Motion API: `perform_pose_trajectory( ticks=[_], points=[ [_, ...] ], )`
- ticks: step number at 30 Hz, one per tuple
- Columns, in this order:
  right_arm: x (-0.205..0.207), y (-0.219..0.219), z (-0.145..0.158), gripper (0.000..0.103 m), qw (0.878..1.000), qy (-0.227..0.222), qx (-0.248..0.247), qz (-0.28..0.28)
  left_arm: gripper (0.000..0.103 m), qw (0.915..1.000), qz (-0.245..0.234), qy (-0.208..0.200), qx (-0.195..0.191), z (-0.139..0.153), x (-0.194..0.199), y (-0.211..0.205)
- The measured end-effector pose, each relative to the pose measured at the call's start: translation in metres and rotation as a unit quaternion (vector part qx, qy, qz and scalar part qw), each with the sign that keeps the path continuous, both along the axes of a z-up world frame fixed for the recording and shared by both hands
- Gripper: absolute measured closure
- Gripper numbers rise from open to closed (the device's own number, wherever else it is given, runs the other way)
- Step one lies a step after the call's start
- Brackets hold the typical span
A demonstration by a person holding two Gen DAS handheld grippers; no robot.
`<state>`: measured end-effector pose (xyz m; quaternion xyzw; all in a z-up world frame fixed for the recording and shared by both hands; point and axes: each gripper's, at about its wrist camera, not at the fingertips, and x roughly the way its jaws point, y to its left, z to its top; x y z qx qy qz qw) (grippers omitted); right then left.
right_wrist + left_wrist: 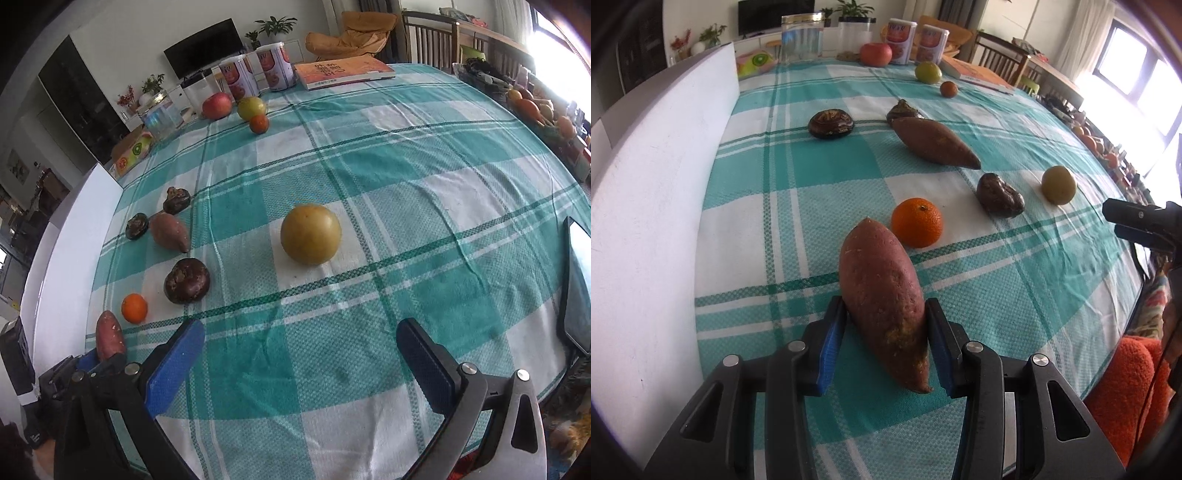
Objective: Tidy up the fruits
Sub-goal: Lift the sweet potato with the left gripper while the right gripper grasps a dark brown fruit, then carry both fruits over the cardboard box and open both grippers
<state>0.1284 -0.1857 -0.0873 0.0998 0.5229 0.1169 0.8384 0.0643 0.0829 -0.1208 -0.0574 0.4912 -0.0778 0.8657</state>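
Note:
My left gripper [884, 314] is shut on a reddish sweet potato [882, 302], held over the checked tablecloth; it also shows in the right wrist view [109, 334]. Just beyond it lies an orange [916, 222], then a dark wrinkled fruit [999, 195], a second sweet potato [934, 142] and two more dark fruits [830, 123]. A yellow-green round fruit [311, 233] lies ahead of my right gripper [301, 343], which is open and empty above the cloth. At the far end are a red apple [875, 54], a green fruit [928, 72] and a small orange fruit [948, 89].
A white board [661, 192] stands along the table's left edge. Two printed tins [256, 72], a glass jar [802, 37] and an orange book [343, 70] stand at the far end. A phone [578, 291] lies at the right edge. More produce sits far right [535, 109].

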Motion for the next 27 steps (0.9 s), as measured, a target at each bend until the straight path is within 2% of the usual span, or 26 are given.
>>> perform_pose_trajectory(
  ticks=[1,3,4,5,8,13,14,15,21,27],
  points=[
    [0.002,0.011,-0.001,0.001,1.0,0.003,0.017,0.02,0.059,1.0,0.001,0.001,-0.006,0.0,-0.001,0.002],
    [0.005,0.036,-0.007,0.009,0.999,0.004,0.017,0.043,0.059,1.0,0.003,0.0,-0.006,0.0,-0.001,0.001],
    [0.008,0.05,-0.012,0.02,0.998,0.003,0.009,0.056,0.059,1.0,0.002,-0.002,-0.003,0.0,-0.002,0.0],
    [0.013,0.063,-0.018,0.027,0.998,0.003,0.0,0.067,0.059,1.0,0.003,-0.003,-0.001,0.0,-0.002,-0.001],
    [0.025,0.088,-0.033,0.027,0.997,0.009,-0.006,0.071,0.06,1.0,0.003,-0.001,-0.006,0.0,-0.002,-0.001],
    [0.045,0.102,-0.047,0.028,0.998,-0.002,-0.024,0.061,0.06,1.0,0.004,-0.004,-0.007,0.0,-0.003,-0.001],
    [0.044,0.105,-0.045,0.049,0.997,-0.013,-0.039,0.063,0.06,1.0,0.005,-0.004,-0.005,0.0,-0.004,-0.002],
    [0.043,0.106,-0.044,0.055,0.997,-0.013,-0.044,0.065,0.06,1.0,0.007,-0.004,-0.006,0.0,-0.004,-0.001],
    [0.018,0.087,-0.03,0.055,0.998,-0.016,-0.01,0.055,0.06,0.9999,0.014,-0.008,-0.004,0.004,-0.008,0.0],
    [-0.002,0.069,-0.016,0.055,0.999,-0.024,0.004,0.042,0.06,0.9992,0.011,-0.034,0.017,0.021,-0.012,-0.005]
  ],
)
